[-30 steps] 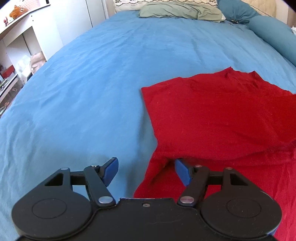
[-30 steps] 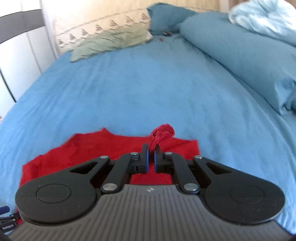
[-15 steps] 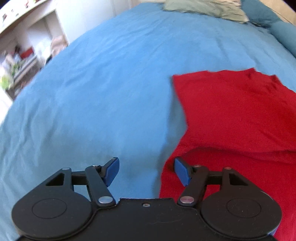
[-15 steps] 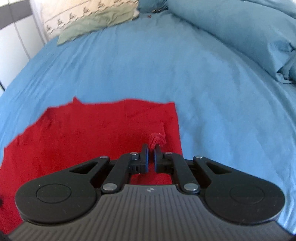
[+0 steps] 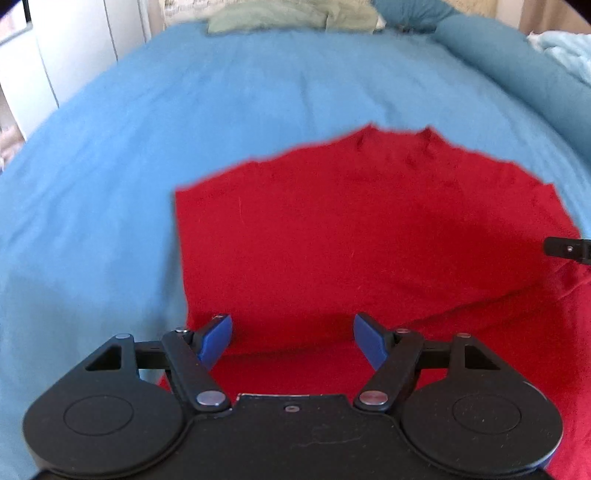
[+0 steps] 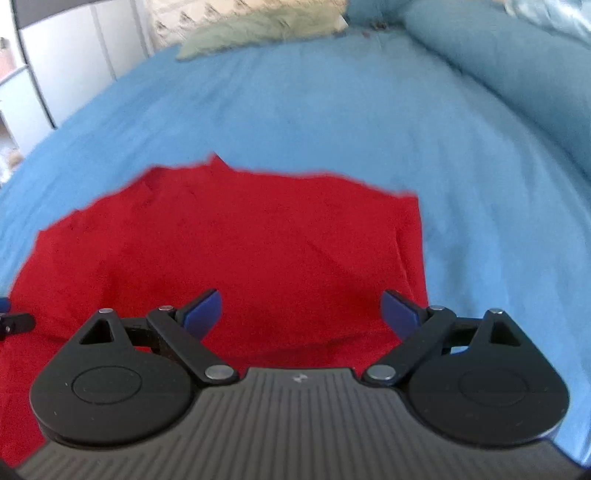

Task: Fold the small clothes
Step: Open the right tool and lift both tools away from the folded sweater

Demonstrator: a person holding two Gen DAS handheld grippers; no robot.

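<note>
The red garment (image 5: 351,236) lies spread on the blue bedsheet (image 5: 184,110), a folded layer's edge crossing it nearest the left gripper (image 5: 291,338). That gripper hovers over the garment's near left corner, jaws wide apart, nothing between them. Beyond the garment, a green pillow (image 5: 295,16) rests at the bed's head. A black gripper tip (image 5: 567,249) pokes in over the garment's right edge.

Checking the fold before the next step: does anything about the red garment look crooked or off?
Mostly tidy. The red garment lies flat on the blue bedspread, but its folded-over layer ends in a slanted edge, and its far edge is uneven. Both the left gripper and right gripper have open, empty jaws.
</note>
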